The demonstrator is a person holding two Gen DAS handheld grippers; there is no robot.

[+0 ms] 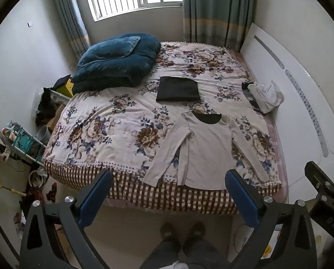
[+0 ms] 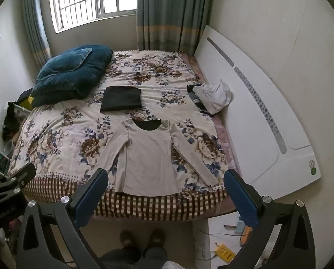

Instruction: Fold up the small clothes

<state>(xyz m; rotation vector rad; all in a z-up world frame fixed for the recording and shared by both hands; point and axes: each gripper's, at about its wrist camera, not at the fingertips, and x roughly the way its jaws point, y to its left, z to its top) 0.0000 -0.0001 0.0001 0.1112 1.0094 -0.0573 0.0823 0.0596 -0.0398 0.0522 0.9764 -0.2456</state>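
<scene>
A beige long-sleeved shirt (image 1: 202, 150) lies flat and spread on the floral bed cover (image 1: 104, 125), its hem at the near edge; it also shows in the right wrist view (image 2: 149, 154). A folded black garment (image 1: 178, 89) lies farther back (image 2: 121, 98). A heap of white and dark clothes (image 1: 264, 96) sits by the headboard (image 2: 211, 97). My left gripper (image 1: 168, 187) is open and empty, held above the floor in front of the bed. My right gripper (image 2: 165, 187) is open and empty beside it.
A folded blue quilt (image 1: 117, 62) lies at the far left corner of the bed. A white headboard (image 2: 256, 112) runs along the right. A cluttered rack (image 1: 21, 143) and floor items stand left of the bed. The person's feet (image 1: 182, 231) are on the floor.
</scene>
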